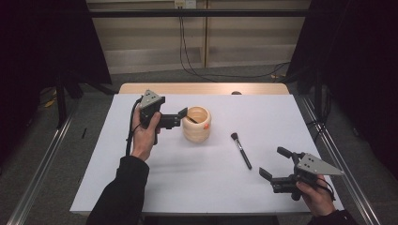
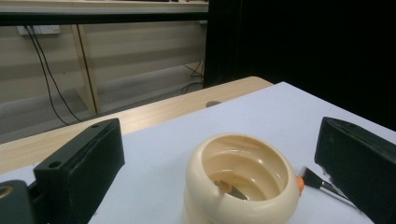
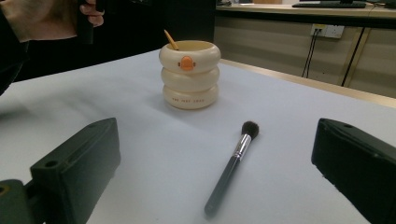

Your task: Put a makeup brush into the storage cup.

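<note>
Spread flat beneath left gripper [image 1: 184,114] and right gripper [image 1: 273,161]: white sheet [image 1: 187,178]. Past the left gripper, along the sheet's far side: bare wooden table edge [image 1: 187,88], with a small dark spot [image 1: 236,93] on it, too small to tell what. Farther beyond: black cables [image 1: 185,51] hanging from a wall socket [image 1: 184,3] to grey floor [image 1: 155,77]. Outward of the right gripper: metal rail [image 1: 338,159] and dark curtain [image 1: 356,47].
</note>
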`<state>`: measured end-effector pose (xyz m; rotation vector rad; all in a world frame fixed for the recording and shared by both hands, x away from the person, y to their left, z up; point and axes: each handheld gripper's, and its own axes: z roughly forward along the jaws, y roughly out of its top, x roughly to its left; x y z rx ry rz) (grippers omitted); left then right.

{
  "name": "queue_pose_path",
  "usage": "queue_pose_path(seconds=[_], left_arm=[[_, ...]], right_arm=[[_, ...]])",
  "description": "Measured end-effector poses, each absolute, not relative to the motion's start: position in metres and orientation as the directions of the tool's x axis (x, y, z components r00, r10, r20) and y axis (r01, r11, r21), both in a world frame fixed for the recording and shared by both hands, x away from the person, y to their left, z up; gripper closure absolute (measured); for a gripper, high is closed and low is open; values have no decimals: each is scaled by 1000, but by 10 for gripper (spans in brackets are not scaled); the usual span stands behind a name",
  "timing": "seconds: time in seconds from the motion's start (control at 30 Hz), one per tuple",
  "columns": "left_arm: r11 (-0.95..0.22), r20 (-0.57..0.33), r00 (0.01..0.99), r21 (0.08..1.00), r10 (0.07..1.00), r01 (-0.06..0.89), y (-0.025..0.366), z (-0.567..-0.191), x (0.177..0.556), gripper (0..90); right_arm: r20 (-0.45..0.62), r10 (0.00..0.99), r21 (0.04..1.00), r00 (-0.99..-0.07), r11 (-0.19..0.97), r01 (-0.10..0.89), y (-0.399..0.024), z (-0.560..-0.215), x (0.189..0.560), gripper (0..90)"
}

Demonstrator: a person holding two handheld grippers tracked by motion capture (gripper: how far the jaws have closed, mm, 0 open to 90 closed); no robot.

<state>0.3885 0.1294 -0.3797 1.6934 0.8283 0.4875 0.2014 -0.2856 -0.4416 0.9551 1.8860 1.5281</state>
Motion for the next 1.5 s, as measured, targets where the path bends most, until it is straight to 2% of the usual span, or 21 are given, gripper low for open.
queue_pose_path(seconds=[0.43, 0.9, 1.1, 1.5], left_arm=[[-118, -64, 685, 969, 725, 216, 144, -373, 365, 14], [-95, -92, 643, 964, 760, 250, 168, -385, 343, 8], [-74, -69, 612, 976, 788, 206, 174, -387, 328, 8], [-77, -89, 658, 973, 748, 219, 184, -395, 302, 10]], right_arm=[[36, 791, 974, -610, 108, 197, -286, -441, 202, 8], [40, 794, 973, -607, 108, 205, -286, -442, 202, 8], [40, 797, 973, -603, 105, 204, -285, -442, 203, 8], [41, 800, 975, -598, 98, 198, -286, -442, 203, 8]])
